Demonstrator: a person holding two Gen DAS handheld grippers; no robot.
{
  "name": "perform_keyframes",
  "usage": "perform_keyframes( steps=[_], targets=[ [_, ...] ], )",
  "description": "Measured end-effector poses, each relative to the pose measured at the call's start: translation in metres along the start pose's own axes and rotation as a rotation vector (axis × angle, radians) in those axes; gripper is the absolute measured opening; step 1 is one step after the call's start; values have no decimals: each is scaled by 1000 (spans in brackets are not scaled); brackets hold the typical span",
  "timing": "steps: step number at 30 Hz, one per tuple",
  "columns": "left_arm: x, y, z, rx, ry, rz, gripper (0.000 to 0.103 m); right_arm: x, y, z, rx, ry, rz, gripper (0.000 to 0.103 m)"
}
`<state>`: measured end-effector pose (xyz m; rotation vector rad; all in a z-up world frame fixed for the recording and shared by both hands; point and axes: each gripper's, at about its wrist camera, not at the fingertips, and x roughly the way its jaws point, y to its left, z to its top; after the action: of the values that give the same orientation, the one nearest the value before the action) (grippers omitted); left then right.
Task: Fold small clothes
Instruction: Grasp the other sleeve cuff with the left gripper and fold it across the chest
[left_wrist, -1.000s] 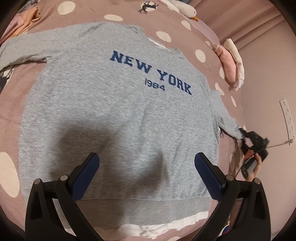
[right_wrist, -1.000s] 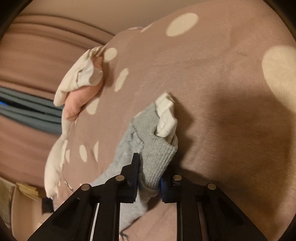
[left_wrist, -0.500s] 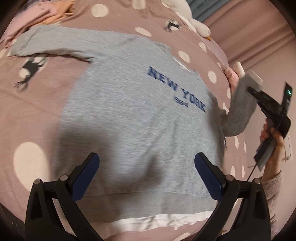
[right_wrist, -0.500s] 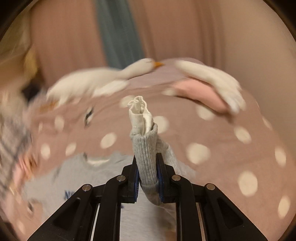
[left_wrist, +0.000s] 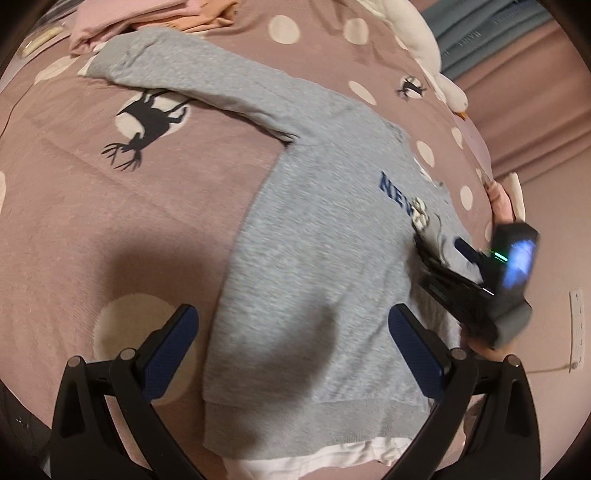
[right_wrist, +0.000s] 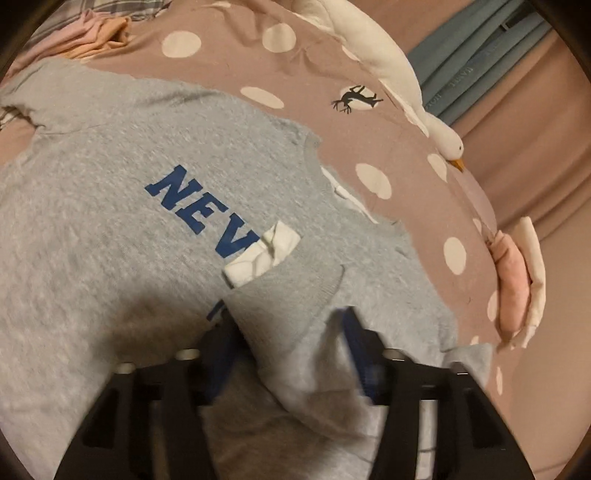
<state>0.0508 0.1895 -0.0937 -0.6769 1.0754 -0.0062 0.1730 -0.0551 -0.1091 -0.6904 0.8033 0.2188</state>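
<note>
Right sleeve (right_wrist: 291, 306) of the grey "NEW YORK" cotton sweatshirt (left_wrist: 317, 280) now lies folded across the chest, right tool (right_wrist: 288, 343) opening to release its cuff; left tool (left_wrist: 291, 332) open, empty, left sleeve (left_wrist: 192, 74) unfolded.

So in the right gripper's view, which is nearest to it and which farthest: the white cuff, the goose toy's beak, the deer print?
1. White cuff, just ahead of the right gripper, on the sweatshirt's chest.
2. Deer print, farther up the bedspread.
3. Goose toy's beak, right, at the bed's edge; close to the deer, hard to rank.
</note>
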Motion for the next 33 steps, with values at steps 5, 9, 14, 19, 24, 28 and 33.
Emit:
perform_keyframes(
  steps=[5, 9, 14, 19, 24, 28, 33],
  targets=[
    [-6, 12, 8, -35, -23, -2, 103, -33, -48, -6, 195, -67, 244, 73],
    [-12, 18, 17, -45, -50, 3, 103, -26, -120, -30, 604, -129, 501, 73],
    [-21, 39, 34, -125, -117, -12, 103, 17, -172, -73, 983, -80, 534, 52],
    [-34, 71, 56, -267, -186, -86, 103, 48, -192, -115, 1162, 8, 430, 42],
    [-38, 103, 86, -397, -243, -220, 102, 57, -200, -133, 1247, 12, 398, 13],
    [-28, 117, 116, -432, -260, -211, 102, 30, -196, -116, 1186, -54, 348, 21],
    [3, 143, 136, -540, -262, -237, 102, -19, -189, -107, 1065, -189, 406, 40]
  ],
)
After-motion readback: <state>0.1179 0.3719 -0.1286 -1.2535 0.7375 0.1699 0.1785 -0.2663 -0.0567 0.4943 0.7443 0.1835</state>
